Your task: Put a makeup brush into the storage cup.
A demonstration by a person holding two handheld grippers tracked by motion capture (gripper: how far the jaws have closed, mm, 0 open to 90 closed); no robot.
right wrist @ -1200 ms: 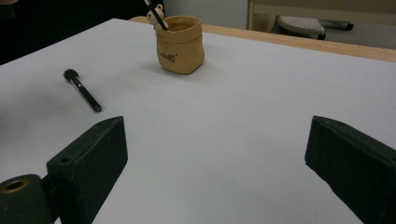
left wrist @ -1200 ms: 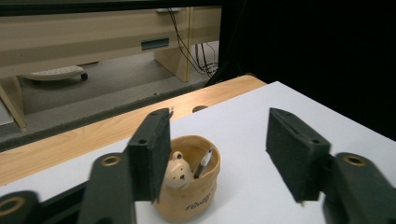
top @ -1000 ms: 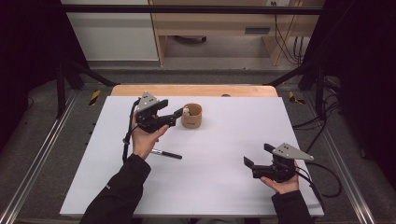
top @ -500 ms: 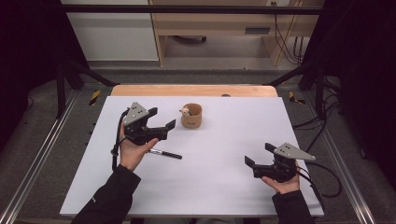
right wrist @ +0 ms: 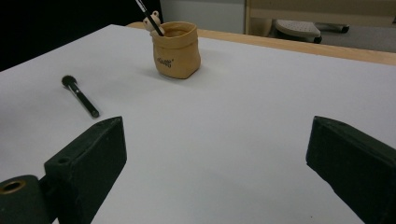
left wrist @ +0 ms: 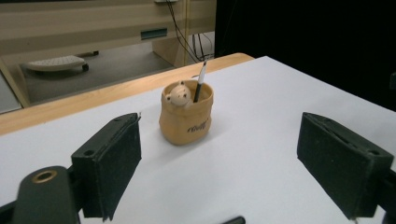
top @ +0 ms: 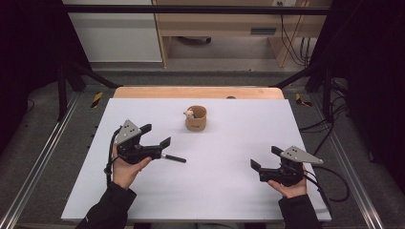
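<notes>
Left tongs (top: 155,143): in my left hand over the near-left of the white surface (top: 224,191); their jaws have just been opening and stand wide apart with nothing between them.
Brush (top: 173,158): black, lying flat on the surface just beside the left tongs' tips, bushy head (right wrist: 68,80) at one end and slim handle toward the middle of the surface.
Step in hand: as I judge it, picking this brush up for the holder.
How to do it well: lower the left tongs so one jaw passes each side of the handle, grip near its middle and not the bristles, close squarely so it doesn't roll, then lift level.
Holder (top: 196,118): tan pouch-shaped cup with a little bear face, upright toward the far middle, well apart from the brush; one black brush (left wrist: 200,81) already stands in it.
Right tongs (top: 262,158): near right, jaws wide apart, empty, resting in my hand.
</notes>
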